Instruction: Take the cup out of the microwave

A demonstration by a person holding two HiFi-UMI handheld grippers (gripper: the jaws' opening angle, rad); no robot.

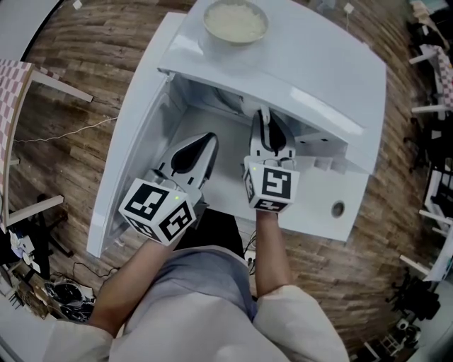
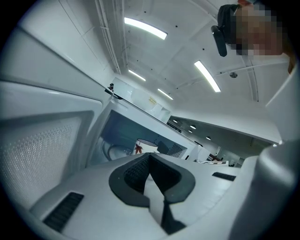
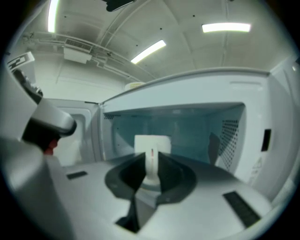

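The right hand-held gripper (image 3: 151, 156) is reached into the open front of the white box-shaped microwave oven (image 1: 304, 67). Its jaws are held a narrow way apart and are closed on the upright handle (image 3: 151, 168) of the white cylindrical cup (image 3: 152, 142). A thin red mark is seen on the handle between the pads. The cup is stood upright inside the microwave's cavity, towards its middle, and a red leaf print (image 2: 138, 149) is shown on its side in the left gripper view. Whether the cup's base is resting on the cavity floor cannot be told.

The left hand-held gripper (image 2: 149, 156) is held just outside the microwave's opening, on the door side and beside the right one. Its jaws are brought together at the tips and nothing is gripped between them. It is pointed towards the cavity, and the cup is seen beyond it, untouched by it.

The microwave's white door (image 1: 120, 177) is swung wide open at the left of the cavity, and its perforated window panel (image 2: 37, 154) is seen in the left gripper view. On top of the microwave, near its far edge, a pale round bowl (image 1: 236, 21) filled with a white grainy heap is set. Around the microwave a brown wooden plank floor (image 1: 92, 63) is seen.
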